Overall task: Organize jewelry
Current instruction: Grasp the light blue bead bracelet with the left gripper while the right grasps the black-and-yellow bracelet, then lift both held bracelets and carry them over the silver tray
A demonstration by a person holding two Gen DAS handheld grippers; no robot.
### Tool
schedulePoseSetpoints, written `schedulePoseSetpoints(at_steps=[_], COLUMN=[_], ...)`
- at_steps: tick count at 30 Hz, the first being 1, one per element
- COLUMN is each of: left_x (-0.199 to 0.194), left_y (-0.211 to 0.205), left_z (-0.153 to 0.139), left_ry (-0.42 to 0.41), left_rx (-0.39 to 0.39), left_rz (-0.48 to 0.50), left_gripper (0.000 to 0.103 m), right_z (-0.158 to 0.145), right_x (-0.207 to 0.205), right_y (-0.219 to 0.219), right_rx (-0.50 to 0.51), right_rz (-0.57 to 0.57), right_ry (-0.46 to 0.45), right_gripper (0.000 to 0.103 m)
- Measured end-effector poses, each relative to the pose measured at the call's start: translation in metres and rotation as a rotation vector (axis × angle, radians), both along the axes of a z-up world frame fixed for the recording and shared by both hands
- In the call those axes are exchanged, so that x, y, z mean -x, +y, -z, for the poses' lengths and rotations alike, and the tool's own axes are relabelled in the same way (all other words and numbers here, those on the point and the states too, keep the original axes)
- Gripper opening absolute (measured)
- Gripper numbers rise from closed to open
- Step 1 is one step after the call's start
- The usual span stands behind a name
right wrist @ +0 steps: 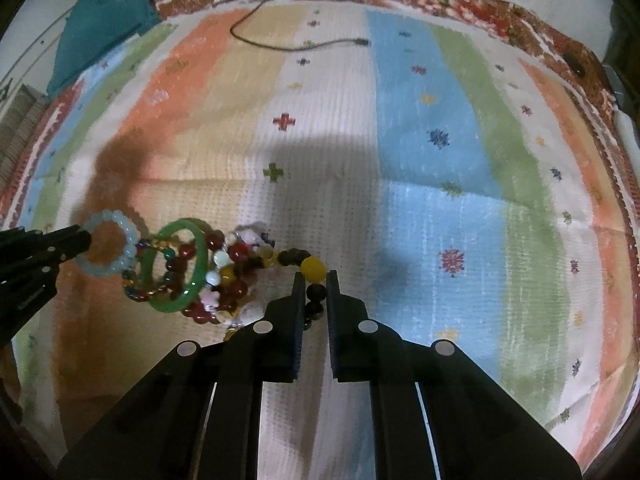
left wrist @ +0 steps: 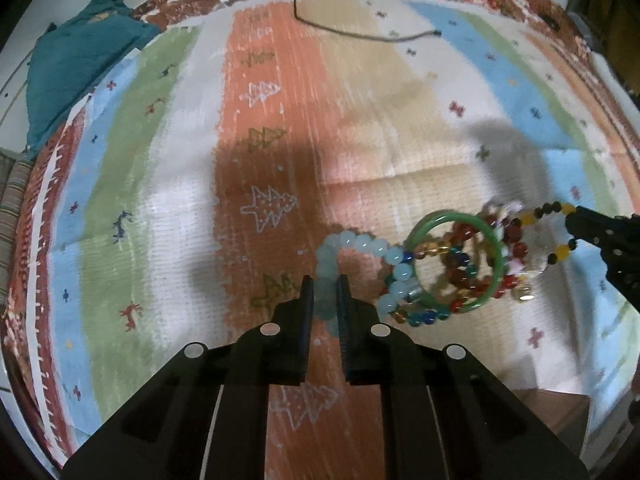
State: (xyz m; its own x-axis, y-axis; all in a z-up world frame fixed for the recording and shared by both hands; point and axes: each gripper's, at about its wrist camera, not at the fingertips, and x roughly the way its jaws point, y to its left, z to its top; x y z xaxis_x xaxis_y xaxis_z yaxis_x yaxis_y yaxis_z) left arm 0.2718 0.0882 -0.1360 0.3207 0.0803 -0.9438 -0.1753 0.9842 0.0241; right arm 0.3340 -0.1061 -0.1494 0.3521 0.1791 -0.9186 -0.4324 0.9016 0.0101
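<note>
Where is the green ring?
The green ring is in the middle of the bead tangle, between the pale blue bracelet held by the left gripper and the yellow-and-black beads held by the right gripper.

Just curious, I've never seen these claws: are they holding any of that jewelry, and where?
Yes. The left gripper pinches the pale blue bead bracelet by its near beads; the right gripper pinches the yellow-and-black bead bracelet at its near end.

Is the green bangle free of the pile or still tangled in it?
Still tangled: the green bangle has beaded strands threaded through its ring, linking it to both gripped bracelets.
</note>
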Motion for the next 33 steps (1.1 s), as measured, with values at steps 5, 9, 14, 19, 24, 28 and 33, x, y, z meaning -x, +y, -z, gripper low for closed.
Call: schedulePoseSetpoints(at_steps=[5,9,14,19,24,28,33], left_x=[0.007,0.011,0.017,0.024,0.032,0.041,0.054], left_y=[-0.002,-0.005,-0.008,-0.011,-0.013,-0.014,-0.02], left_z=[-0.022,-0.03,-0.038,-0.049,-0.057,-0.067,-0.082], left_ry=[-0.05,-0.069,-0.085,-0.11,-0.13,-0.156,-0.197], left_rx=[0.029,0.034,0.036,0.054,0.068,0.084,0.101], left_rz=[0.013,0.015,0.022,0.023,0.022,0.016,0.021], left_gripper=[0.011,0.011,0.011,0.011,0.011,0.011,0.011], right_z=[-0.013,-0.023,-0.03,-0.037,-0.045,-0.052,-0.065], right_x=[0.006,0.011,0.018,0.025,0.032,0.04,0.055], right_y=[-0.007,-0.009,-0.011,-0.013,-0.015,-0.015,-0.013], right_rx=[-0.03,-0.044,-0.055,-0.063,-0.068,-0.077,-0.098], right_rz=[0.004,0.003,0.0,-0.007,-0.012,-0.018,-0.042], right_ry=[-0.02,-0.042,-0.055,-0.07,-0.095,-0.117,-0.153], right_gripper=[0.011,0.011,0.011,0.011,0.011,0.011,0.011])
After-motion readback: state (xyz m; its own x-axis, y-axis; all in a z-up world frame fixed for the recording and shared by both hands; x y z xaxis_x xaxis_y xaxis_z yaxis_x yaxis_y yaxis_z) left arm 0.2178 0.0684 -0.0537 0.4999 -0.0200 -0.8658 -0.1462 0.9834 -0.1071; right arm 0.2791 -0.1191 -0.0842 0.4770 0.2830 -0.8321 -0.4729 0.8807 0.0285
